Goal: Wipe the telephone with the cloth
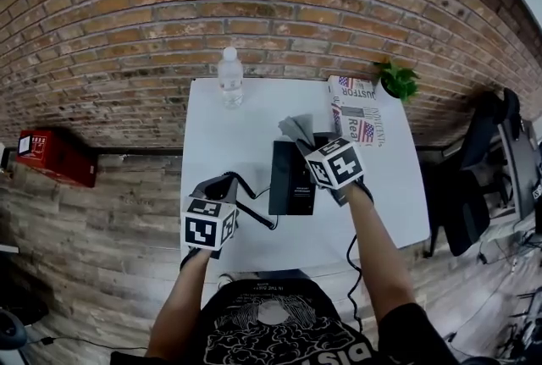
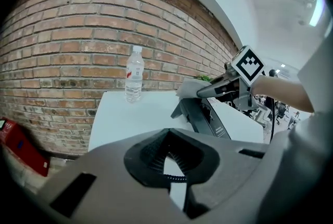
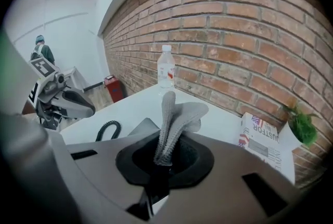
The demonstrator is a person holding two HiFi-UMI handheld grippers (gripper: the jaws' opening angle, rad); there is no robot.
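The black telephone (image 1: 290,177) sits mid-table on the white table (image 1: 220,126); it also shows in the left gripper view as the telephone (image 2: 208,116). My right gripper (image 1: 305,143) is shut on a grey cloth (image 1: 296,129), held just over the telephone's far end. The cloth (image 3: 174,114) stands up out of the right gripper (image 3: 158,163). My left gripper (image 1: 227,183) hovers left of the telephone. The coiled black cord (image 1: 254,211) runs from it to the telephone. In the left gripper view the cord (image 2: 174,176) crosses the narrow gap of the left gripper (image 2: 171,173). The handset is hidden.
A clear water bottle (image 1: 229,77) stands at the table's far edge by the brick wall. A printed box (image 1: 356,113) and a small green plant (image 1: 398,80) are at the far right. A red box (image 1: 55,156) lies on the floor left; a dark chair (image 1: 491,160) stands right.
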